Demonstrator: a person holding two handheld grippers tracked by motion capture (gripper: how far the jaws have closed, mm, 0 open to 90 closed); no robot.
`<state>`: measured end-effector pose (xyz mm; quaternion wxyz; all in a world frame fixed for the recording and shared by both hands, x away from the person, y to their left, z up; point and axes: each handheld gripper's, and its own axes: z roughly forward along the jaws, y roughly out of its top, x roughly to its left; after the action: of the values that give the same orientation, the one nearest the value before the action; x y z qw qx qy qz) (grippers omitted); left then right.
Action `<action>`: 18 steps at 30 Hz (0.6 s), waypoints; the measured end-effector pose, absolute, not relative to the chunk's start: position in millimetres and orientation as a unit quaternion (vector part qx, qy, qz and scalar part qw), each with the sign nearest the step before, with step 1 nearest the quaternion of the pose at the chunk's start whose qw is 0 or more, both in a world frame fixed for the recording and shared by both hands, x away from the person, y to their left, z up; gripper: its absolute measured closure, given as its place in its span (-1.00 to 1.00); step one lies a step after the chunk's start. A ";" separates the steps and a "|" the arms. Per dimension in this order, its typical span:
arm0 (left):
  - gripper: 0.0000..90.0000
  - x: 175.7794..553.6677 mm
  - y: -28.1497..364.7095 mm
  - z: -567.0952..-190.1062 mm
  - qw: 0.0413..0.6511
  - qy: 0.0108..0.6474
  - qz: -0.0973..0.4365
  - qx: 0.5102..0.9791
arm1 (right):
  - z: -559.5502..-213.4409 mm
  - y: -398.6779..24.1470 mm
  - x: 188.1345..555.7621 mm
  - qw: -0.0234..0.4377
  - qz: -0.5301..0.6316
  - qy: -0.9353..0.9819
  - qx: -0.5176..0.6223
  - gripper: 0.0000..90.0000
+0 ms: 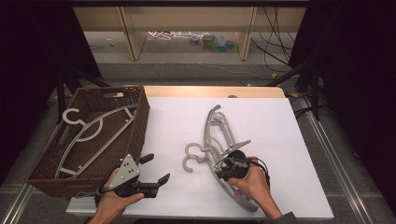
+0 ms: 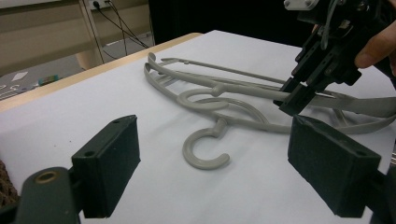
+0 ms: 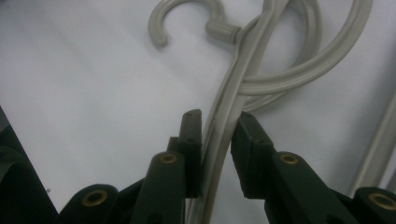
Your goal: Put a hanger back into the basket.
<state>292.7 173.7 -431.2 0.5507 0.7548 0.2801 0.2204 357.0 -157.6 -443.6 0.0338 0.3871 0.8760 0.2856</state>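
Observation:
Two grey plastic hangers (image 1: 212, 126) lie overlapped on the white table top (image 1: 275, 140), their hooks (image 1: 189, 163) pointing left. My right gripper (image 1: 225, 169) sits low over them, and in the right gripper view its pads (image 3: 192, 154) press on both sides of one hanger's arm (image 3: 231, 79), just behind the hook (image 3: 163, 18). The other hanger's hook (image 3: 327, 56) curls beneath. My left gripper (image 1: 158, 168) hovers beside the basket with its jaws wide apart and nothing between them. In its own view, the left gripper (image 2: 212, 140) faces the hanger hook (image 2: 205, 161) and the right gripper (image 2: 299, 100).
A brown wicker basket (image 1: 140, 126) stands at the table's left edge, with grey hangers (image 1: 93, 128) lying inside. Beyond the table's far wooden edge (image 1: 210, 91) are the floor, shelf legs and cables. Bare white surface lies right of the hangers.

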 end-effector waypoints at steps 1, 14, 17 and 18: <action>-0.63 293.1 173.9 -430.9 0.551 0.279 0.223 0.754 | -442.1 -157.8 356.8 0.038 0.287 0.877 0.384 0.68; -0.63 292.9 174.4 -430.7 0.551 0.278 0.223 0.755 | -425.3 -170.1 356.4 0.073 0.298 0.879 0.365 0.84; -0.63 292.7 174.2 -431.3 0.553 0.277 0.222 0.754 | -421.8 -173.7 354.9 0.084 0.303 0.877 0.363 0.84; -0.63 293.2 174.2 -430.9 0.554 0.277 0.222 0.753 | -419.5 -176.7 355.1 0.084 0.306 0.882 0.349 0.84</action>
<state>293.2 174.2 -430.9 0.5535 0.7531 0.2775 0.2223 355.1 -176.7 -419.5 0.0844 0.3495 0.8817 0.3056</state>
